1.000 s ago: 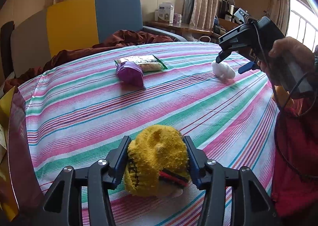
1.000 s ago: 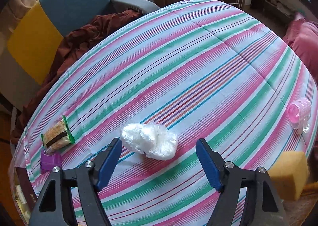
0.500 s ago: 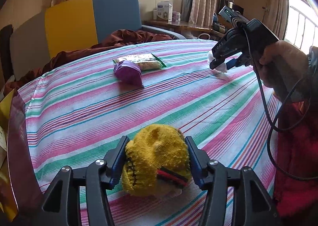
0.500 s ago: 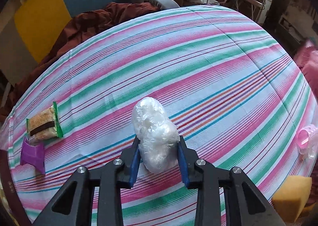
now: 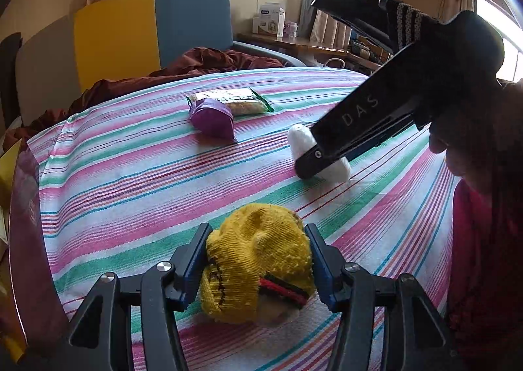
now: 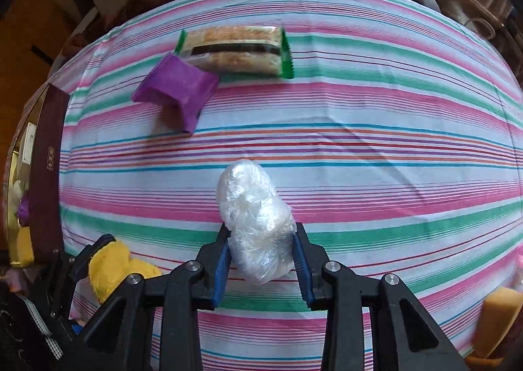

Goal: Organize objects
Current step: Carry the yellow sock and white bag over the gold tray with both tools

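A striped cloth covers the surface (image 6: 376, 116). The left tongs (image 5: 258, 265) are closed snugly on a yellow knit sock ball (image 5: 258, 269), soft and light, best held across its middle. The right tongs (image 6: 260, 255) pinch a crinkly plastic-wrapped bundle (image 6: 253, 217), probably light and slippery, gripped at its lower half, just ahead of the left tongs.

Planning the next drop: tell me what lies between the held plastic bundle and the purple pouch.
Nothing visible does. The right gripper is shut on the plastic bundle, and only bare striped cloth shows between it and the purple pouch.
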`<control>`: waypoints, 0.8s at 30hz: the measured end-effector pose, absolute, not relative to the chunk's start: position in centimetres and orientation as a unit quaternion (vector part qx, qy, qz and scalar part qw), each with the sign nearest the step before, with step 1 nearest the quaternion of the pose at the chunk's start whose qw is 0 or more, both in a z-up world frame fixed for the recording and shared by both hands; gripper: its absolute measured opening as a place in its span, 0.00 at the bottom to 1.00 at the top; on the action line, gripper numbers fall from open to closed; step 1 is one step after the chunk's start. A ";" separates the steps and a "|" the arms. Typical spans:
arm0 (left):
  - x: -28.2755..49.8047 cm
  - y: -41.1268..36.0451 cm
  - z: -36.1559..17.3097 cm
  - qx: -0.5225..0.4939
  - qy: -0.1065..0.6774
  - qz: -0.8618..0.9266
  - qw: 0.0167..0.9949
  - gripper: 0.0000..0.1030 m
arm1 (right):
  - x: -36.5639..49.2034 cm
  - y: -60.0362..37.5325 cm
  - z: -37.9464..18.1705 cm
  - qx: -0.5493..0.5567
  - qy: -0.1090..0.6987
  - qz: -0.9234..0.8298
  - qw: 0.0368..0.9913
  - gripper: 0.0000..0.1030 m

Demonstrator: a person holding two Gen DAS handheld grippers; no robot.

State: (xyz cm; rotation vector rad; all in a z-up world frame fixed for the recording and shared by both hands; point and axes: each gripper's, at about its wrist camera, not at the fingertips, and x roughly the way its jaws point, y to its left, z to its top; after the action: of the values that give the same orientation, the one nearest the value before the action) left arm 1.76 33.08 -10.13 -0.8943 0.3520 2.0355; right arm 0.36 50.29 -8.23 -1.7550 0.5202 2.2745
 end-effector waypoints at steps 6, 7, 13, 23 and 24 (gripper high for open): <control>1.6 33.0 -10.1 -0.362 0.136 0.815 0.431 0.57 | 0.4 51.2 -7.1 -0.547 0.199 0.803 0.128 0.84; 1.6 33.1 -10.1 -0.362 0.136 0.816 0.431 0.58 | 0.5 51.4 -7.3 -0.544 0.211 0.803 0.124 0.84; 1.1 33.1 -10.5 -0.376 0.133 0.811 0.428 0.64 | 0.4 51.5 -7.5 -0.547 0.203 0.804 0.116 0.66; 2.0 33.2 -10.5 -0.366 0.159 0.818 0.415 0.49 | -0.2 50.9 -8.1 -0.567 0.153 0.801 0.120 0.34; 2.1 33.2 -10.5 -0.365 0.161 0.818 0.414 0.48 | -0.1 50.9 -8.1 -0.566 0.156 0.801 0.120 0.34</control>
State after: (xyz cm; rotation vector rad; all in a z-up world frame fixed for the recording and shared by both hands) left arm 2.13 33.17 -10.46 -0.9185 0.4056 2.0564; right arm -0.08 50.95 -8.10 -1.6538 0.4550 2.3406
